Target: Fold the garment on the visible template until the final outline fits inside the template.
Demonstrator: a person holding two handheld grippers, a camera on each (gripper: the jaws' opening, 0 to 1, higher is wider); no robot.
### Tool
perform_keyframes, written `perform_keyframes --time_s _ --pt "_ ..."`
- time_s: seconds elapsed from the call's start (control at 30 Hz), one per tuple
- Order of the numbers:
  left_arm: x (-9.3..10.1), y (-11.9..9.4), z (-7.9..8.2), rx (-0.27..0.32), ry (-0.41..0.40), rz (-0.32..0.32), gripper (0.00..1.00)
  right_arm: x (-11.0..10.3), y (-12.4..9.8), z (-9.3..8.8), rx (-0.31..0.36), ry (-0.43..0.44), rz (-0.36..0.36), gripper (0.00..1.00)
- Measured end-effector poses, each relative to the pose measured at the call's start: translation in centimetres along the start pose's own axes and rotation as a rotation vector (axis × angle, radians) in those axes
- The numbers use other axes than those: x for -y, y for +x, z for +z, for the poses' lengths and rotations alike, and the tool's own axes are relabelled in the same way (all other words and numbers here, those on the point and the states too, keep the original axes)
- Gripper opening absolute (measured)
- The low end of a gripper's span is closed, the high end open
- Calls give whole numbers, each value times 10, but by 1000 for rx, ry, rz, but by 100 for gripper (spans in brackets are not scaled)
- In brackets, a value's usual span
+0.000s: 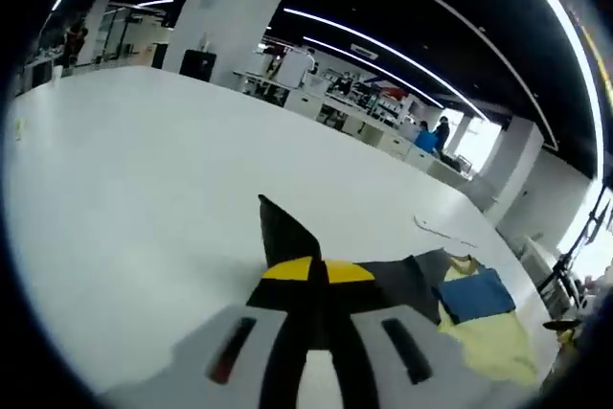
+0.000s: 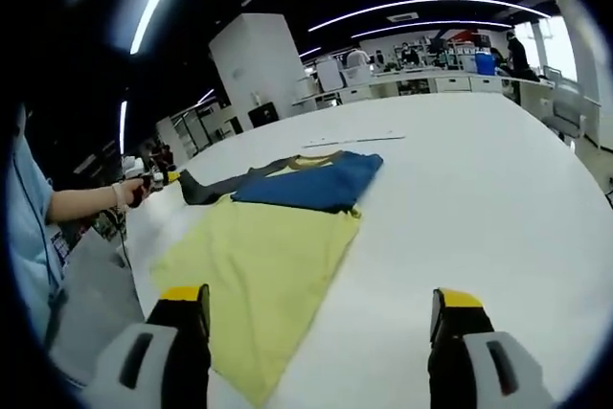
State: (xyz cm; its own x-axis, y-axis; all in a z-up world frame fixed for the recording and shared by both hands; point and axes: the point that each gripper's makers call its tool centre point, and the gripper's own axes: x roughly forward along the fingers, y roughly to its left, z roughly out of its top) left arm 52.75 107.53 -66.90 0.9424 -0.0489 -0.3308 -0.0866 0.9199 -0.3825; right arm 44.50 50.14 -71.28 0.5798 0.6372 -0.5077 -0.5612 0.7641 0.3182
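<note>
In the left gripper view, the left tool [image 1: 308, 280] is seen pressed together on a dark sleeve [image 1: 287, 232], whose tip sticks up between the yellow-tipped jaws. The rest of the garment [image 1: 476, 299] lies to the right on the white tabletop [image 1: 144, 189], blue and dark cloth folded over a pale yellow part. A thin white strip [image 1: 442, 230] is seen on the tabletop beyond it. People are seen at desks far behind.

In the right gripper view, the right tool [image 2: 321, 318] is held spread wide above the tabletop [image 2: 479, 198], touching nothing. The garment [image 2: 263, 256] is spread flat ahead, its yellow part nearest and partly between the jaws, the blue fold [image 2: 316, 182] at the far end. The dark sleeve [image 2: 206, 189] is stretched leftward to the left tool [image 2: 165, 178], held by a person's hand [image 2: 129, 191].
</note>
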Motion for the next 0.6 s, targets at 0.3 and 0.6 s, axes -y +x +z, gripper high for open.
perform_keyframes --time_s 0.3,0.6 --pt "79 27 6 1 35 -153 0 2 0 5 14 -7 4 98" --pt "144 46 -2 -16 23 -297 0 6 -8 2 22 3 -1 98"
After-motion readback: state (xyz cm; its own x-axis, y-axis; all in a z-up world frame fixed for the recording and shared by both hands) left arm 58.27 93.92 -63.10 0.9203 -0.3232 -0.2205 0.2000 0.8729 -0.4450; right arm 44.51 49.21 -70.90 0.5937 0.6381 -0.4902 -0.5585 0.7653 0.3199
